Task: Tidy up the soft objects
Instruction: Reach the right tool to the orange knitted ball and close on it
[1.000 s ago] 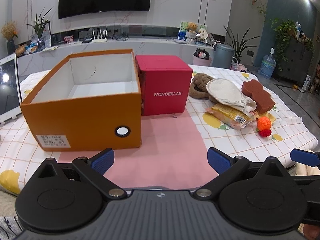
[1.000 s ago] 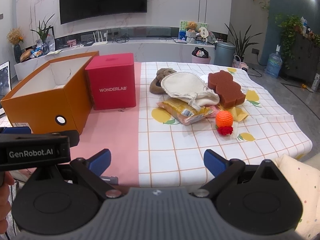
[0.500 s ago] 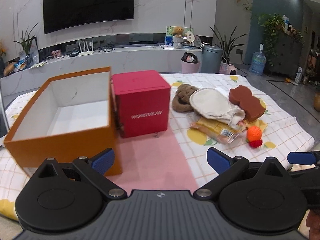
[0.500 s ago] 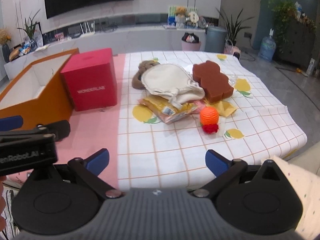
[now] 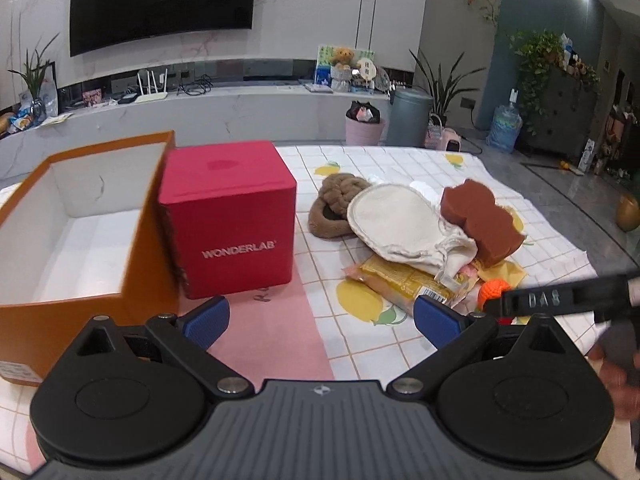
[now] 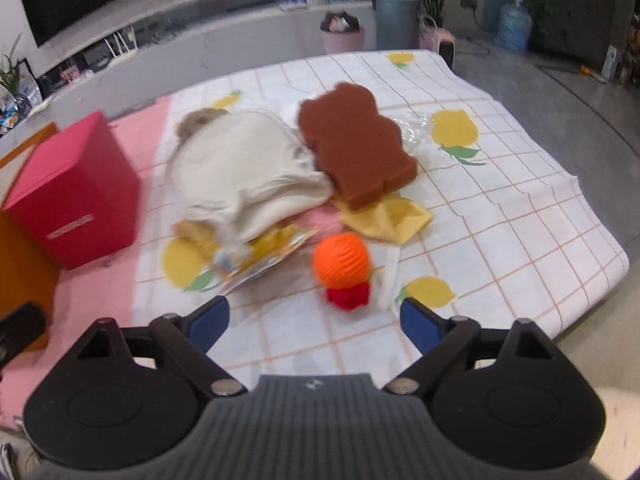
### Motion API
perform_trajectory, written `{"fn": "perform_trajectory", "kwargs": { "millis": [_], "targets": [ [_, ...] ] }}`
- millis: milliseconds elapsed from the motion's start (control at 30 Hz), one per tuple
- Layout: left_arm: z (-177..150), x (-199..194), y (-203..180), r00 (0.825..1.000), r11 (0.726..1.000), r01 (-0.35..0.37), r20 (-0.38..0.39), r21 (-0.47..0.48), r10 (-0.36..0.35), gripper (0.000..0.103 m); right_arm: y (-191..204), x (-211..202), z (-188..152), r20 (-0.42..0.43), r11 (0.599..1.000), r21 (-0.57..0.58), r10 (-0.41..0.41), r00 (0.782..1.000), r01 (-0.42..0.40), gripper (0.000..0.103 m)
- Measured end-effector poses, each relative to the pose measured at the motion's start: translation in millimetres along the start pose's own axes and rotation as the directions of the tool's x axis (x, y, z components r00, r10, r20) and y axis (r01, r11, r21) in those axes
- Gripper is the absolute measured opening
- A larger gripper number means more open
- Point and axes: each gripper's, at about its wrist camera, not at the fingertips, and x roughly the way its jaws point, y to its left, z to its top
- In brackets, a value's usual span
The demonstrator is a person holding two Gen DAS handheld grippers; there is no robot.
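Note:
A pile of soft things lies on the checked tablecloth: a brown bear-shaped sponge (image 6: 356, 152), a cream cloth mitt (image 6: 240, 176), a brown plush (image 5: 332, 204), a yellow packet (image 5: 404, 284), a yellow cloth (image 6: 396, 216) and an orange knitted ball (image 6: 341, 260) with a red tuft. An open orange box (image 5: 76, 236) stands at the left beside a red WONDERLAB box (image 5: 232, 220). My right gripper (image 6: 310, 324) is open and empty, just short of the orange ball. My left gripper (image 5: 320, 320) is open and empty over the pink strip.
The table's right edge (image 6: 580, 276) drops to the floor. A TV counter (image 5: 200, 108) stands behind the table. The right gripper's body (image 5: 560, 300) crosses the left wrist view at the right, over the orange ball.
Both grippers have moved forward and right. The right gripper has come down close to the orange ball. The orange box has slid to the left edge of the left view. Both stay open.

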Motion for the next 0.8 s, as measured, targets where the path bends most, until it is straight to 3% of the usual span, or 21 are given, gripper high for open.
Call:
{"fn": "perform_trajectory", "kwargs": {
  "millis": [200, 267, 700, 800],
  "targets": [
    [-7, 18, -6, 1.000, 1.000, 0.003, -0.016, 0.018, -0.003, 0.103, -15, 34, 19, -0.026, 0.998, 0.044, 0.034, 0.999, -0.032, 0.079],
    [-9, 26, -10, 1.000, 1.000, 0.001, -0.024, 0.029, 0.000, 0.103, -13, 41, 21, -0.030, 0.999, 0.018, 0.031, 0.999, -0.031, 0.071],
    [-20, 47, -16, 0.997, 1.000, -0.003, -0.073, 0.029, 0.006, 0.103, -2, 52, 24, -0.027, 0.995, -0.088, 0.049, 0.998, -0.051, 0.066],
    [-21, 48, -17, 0.997, 0.999, -0.003, -0.078, 0.042, 0.006, 0.103, -3, 51, 25, -0.030, 0.992, -0.099, 0.070, 0.997, -0.073, 0.056]
  ]
}}
